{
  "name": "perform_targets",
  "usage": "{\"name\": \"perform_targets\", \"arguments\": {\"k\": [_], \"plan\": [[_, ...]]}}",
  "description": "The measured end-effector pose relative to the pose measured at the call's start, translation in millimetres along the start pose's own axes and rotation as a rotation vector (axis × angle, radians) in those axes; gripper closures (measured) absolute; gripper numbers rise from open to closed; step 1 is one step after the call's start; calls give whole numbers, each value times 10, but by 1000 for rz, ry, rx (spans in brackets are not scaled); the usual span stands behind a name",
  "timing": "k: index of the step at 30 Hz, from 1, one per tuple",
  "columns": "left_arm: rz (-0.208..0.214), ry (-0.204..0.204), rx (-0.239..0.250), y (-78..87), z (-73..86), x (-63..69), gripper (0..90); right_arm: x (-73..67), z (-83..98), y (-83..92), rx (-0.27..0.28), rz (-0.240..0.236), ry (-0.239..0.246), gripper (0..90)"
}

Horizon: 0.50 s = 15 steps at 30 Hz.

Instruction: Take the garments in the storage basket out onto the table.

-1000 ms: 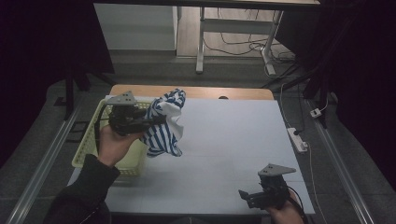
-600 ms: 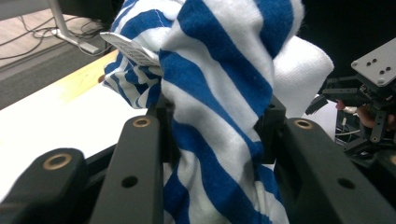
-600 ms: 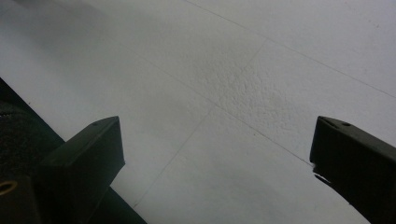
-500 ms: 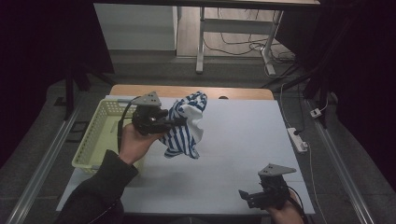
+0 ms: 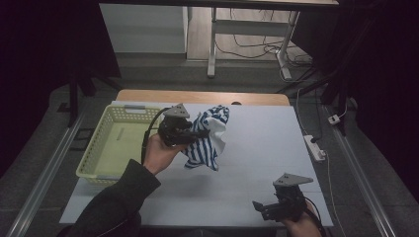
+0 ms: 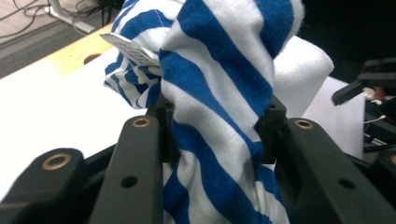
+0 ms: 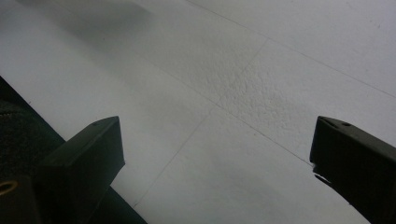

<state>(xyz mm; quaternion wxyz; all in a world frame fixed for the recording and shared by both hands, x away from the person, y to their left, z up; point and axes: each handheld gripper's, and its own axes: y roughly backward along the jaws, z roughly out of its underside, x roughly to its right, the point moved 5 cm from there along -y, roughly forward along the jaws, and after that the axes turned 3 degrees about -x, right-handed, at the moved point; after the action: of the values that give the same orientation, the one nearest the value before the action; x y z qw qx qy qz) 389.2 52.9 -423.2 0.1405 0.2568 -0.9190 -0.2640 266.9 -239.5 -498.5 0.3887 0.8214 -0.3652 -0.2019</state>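
A blue and white striped cloth (image 5: 206, 138) hangs bunched above the white table top (image 5: 257, 143), just right of the yellow basket (image 5: 114, 143). My left gripper (image 5: 190, 133) is shut on the cloth and holds it in the air. In the left gripper view the two black jaws pinch the striped cloth (image 6: 215, 116) between them, and a white label (image 6: 128, 46) sticks out of its folds. My right gripper (image 5: 262, 208) rests low at the table's front right edge, pointing left. Its jaws stand wide apart in the right gripper view, open (image 7: 217, 144), with bare table between them.
The yellow basket sits at the table's left side, with nothing visible inside it. A power strip (image 5: 314, 147) lies along the right edge of the table. A wooden strip (image 5: 197, 96) borders the far edge. Table legs and cables stand on the floor beyond.
My left hand has carried the striped cloth rightward, from over the basket to above the table's middle left, and a little lower. The right gripper has stayed where it was.
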Motion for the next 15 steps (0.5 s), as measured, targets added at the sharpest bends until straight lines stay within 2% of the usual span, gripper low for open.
{"name": "perform_targets", "arguments": {"k": [5,15], "plan": [[-5,8,-24,-152,68,-16,623,0,0,-2,-2,0,2,25],[-13,9,-107,-477,278,-24,613,-4,2,-4,-4,-1,6,25]]}}
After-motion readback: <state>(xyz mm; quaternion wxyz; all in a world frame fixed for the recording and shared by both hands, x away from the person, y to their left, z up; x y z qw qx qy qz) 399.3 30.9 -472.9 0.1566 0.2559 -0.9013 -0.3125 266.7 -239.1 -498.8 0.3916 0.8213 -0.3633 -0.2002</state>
